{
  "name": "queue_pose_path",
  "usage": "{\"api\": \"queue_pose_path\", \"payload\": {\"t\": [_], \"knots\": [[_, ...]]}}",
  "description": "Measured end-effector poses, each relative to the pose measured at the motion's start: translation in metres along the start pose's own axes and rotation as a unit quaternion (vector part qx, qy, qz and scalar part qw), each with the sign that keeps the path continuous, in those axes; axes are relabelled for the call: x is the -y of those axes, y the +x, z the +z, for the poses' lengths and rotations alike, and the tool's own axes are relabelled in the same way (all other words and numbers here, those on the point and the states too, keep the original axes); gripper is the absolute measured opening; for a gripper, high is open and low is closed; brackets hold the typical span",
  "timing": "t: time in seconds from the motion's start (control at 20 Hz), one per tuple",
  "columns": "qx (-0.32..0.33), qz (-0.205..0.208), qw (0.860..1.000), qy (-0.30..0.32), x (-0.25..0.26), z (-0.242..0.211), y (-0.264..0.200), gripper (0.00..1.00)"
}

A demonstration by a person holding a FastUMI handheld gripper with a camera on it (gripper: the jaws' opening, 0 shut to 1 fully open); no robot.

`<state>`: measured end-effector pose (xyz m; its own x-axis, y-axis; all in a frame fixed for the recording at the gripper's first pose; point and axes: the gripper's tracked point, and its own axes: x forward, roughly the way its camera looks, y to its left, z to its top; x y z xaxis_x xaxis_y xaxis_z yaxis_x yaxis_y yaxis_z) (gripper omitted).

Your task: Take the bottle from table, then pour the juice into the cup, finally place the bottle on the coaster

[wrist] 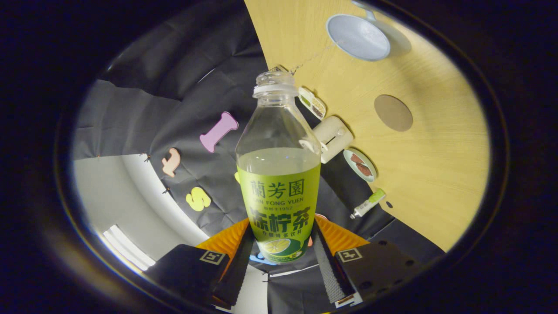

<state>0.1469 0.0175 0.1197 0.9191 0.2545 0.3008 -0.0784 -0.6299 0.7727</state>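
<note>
The gripper (281,250) is clamped on the clear plastic bottle with a green label (279,183), uncapped and half full of pale juice. Beyond it, on the light wooden table (436,165), sit a pale blue cup (358,37) and, nearer, a round brown coaster (393,113).

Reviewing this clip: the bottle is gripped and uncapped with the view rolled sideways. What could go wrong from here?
1. The bottle has no cap and is over half full; tilting before its mouth is over the cup could spill juice on the table.
2. The tongs grip only the label's lower part, so the bottle may slip or pivot.
3. The coaster sits near a small plate and tube, risking a bump.
</note>
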Motion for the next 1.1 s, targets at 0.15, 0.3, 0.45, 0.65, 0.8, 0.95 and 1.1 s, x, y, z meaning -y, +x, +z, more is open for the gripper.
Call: {"api": "queue_pose_path", "payload": {"t": [0.15,0.3,0.45,0.65,0.8,0.95,1.1], "knots": [[-0.001,0.001,1.000,-0.002,0.000,-0.002,-0.001,0.78],[-0.003,0.001,1.000,-0.001,-0.001,-0.002,0.001,0.78],[-0.003,0.001,1.000,0.002,-0.002,-0.001,0.003,0.78],[0.001,0.003,1.000,0.008,-0.004,0.002,0.004,0.78],[0.004,0.004,1.000,0.002,-0.004,0.003,0.002,0.78],[0.006,-0.005,0.999,-0.035,0.002,0.003,0.004,0.78],[0.008,-0.029,0.994,-0.102,0.018,0.004,-0.001,0.78]]}}
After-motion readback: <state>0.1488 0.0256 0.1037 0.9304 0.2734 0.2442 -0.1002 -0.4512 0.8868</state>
